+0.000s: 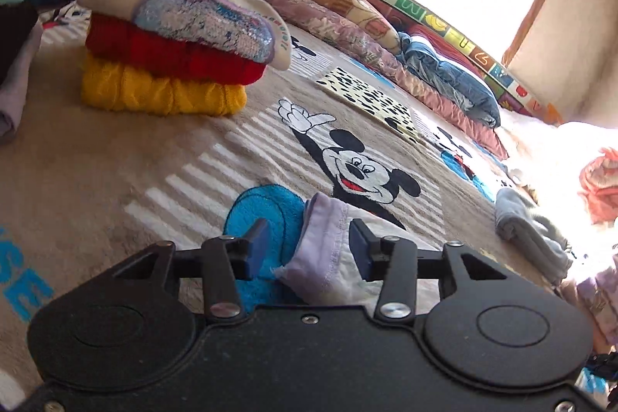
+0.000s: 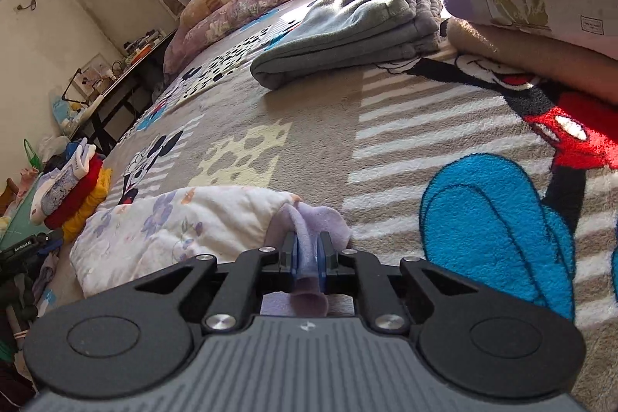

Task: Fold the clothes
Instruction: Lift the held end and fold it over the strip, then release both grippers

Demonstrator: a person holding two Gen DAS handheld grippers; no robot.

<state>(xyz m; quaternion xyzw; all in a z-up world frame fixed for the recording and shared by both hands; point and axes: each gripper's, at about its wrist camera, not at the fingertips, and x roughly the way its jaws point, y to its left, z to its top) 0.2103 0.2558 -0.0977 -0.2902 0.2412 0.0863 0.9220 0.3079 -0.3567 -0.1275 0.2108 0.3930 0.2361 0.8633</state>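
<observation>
While your right claw [image 2: 308, 253] pinched the lilac cuff of the floral garment [image 2: 170, 222] lying on the Mickey blanket [image 2: 309, 126], your left claw [image 1: 309, 246] stood wide around the other lilac edge; you needed a matching grip there, and even tension, before folding.

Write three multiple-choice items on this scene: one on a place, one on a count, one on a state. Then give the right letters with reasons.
1. Where does the folded grey fleece garment lie?
A. on the cartoon-mouse blanket
B. on the desk
C. in a basket

2. How many folded items are in the stack with the yellow knit at the bottom?
A. one
B. three
C. six

3. What state is the right tool in?
A. wide open
B. shut on the lilac-edged floral white garment
C. out of view

Answers: 1 A, it rests directly on the blanket. 2 B, yellow, red and a white sequinned top. 3 B, lilac cloth is pinched between its pads, whereas the left tool is open.
</observation>
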